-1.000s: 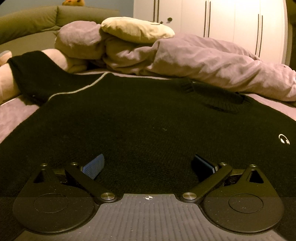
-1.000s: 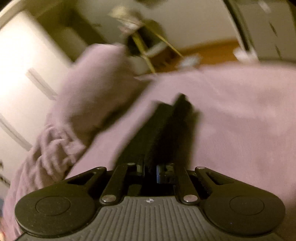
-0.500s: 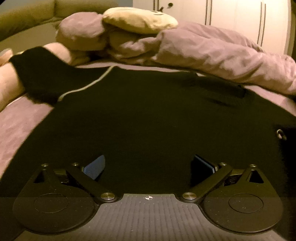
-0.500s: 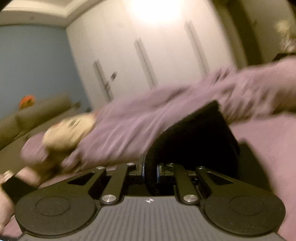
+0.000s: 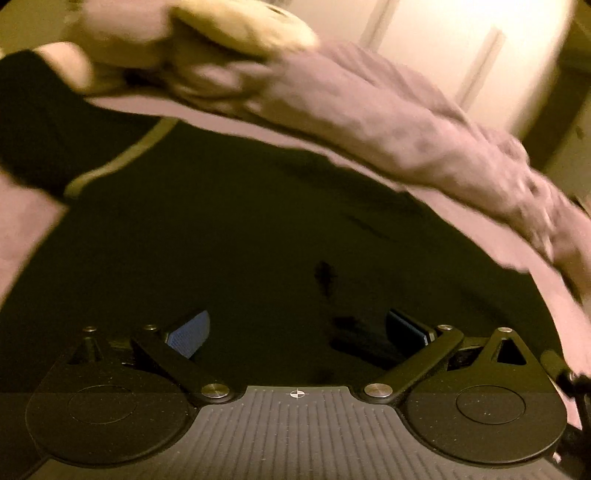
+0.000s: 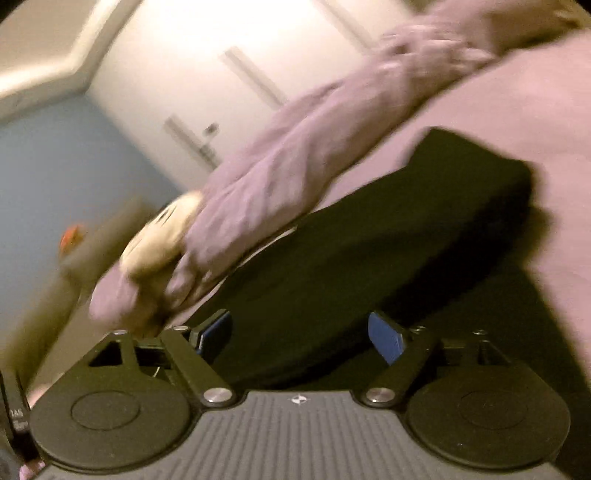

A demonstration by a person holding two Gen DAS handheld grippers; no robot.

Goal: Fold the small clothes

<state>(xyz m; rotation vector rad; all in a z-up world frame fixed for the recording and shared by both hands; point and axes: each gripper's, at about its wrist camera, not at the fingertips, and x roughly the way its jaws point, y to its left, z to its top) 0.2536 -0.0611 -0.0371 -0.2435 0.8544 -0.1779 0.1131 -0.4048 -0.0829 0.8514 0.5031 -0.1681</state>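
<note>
Now your right gripper, clamped a second ago, is opening, releasing the black sweater's folded sleeve; your left gripper hangs wide, empty.

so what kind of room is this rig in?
Most likely a bedroom. The black garment lies on a mauve bed sheet, with a crumpled duvet and a pillow behind it, and white wardrobe doors along the wall.

The sweater lies on the bed, the rumpled duvet behind it.
</note>
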